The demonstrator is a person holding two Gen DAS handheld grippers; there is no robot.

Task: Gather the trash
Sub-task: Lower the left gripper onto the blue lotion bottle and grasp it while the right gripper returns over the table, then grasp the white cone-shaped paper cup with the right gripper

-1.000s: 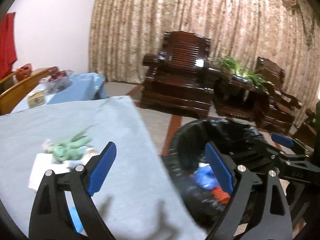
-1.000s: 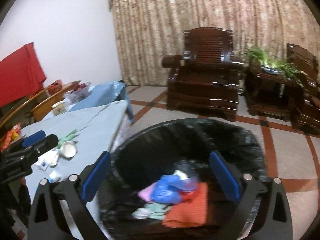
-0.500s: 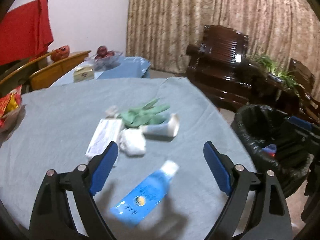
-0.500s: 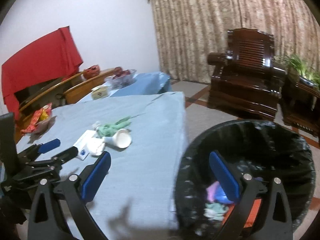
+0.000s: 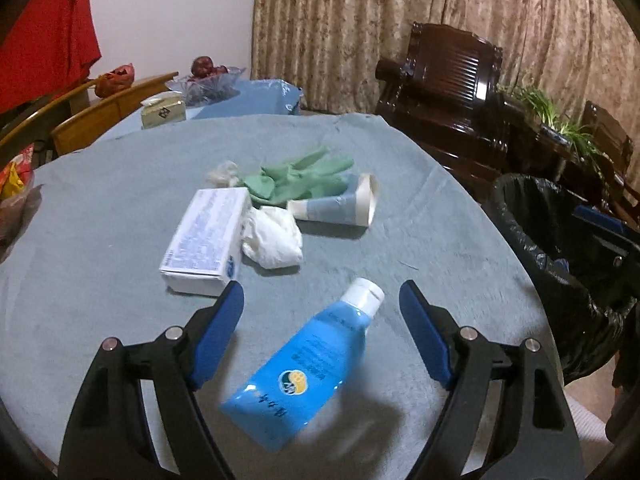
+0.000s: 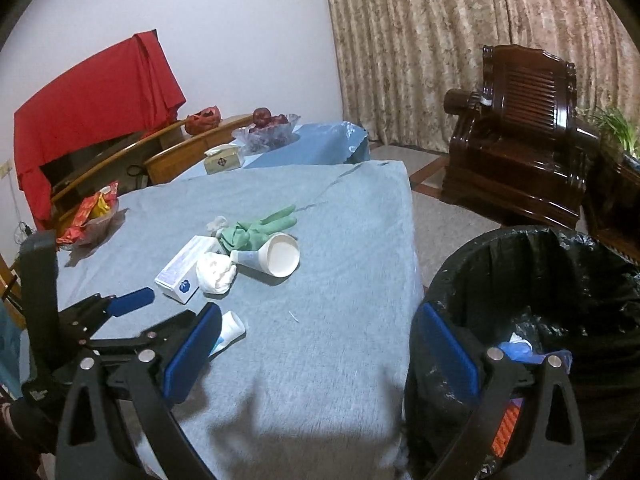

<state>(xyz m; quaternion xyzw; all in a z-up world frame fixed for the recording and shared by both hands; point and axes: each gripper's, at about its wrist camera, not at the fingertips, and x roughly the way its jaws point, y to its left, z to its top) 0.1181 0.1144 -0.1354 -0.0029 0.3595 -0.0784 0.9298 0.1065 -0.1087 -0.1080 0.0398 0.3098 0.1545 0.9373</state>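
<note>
1. Since the table (image 5: 460, 216) with its grey-blue cloth bears all the loose rubbish and the black-lined bin (image 6: 532, 256) stands just off its right edge, each pickup is best carried straight across to the bin.
2. The white box (image 5: 206, 236), green glove (image 5: 300, 176), paper cup (image 5: 340, 204) and crumpled tissue (image 5: 272, 236) lie bunched together beyond the tube; I would leave them for later turns.
3. The left gripper (image 5: 322, 306) hovers over the blue tube (image 5: 304, 364), which lies flat, its white cap pointing away. Its jaws have just been closing, yet they stand released, the tube between them and the pads not touching it.
4. Lower the gripper until both pads straddle the tube's body, below the cap, then squeeze; the soft tube may flatten and slip, so grip across its width.
5. The right gripper (image 6: 316, 352) is spread wide and empty, half over the table's edge, half over the bin.
</note>
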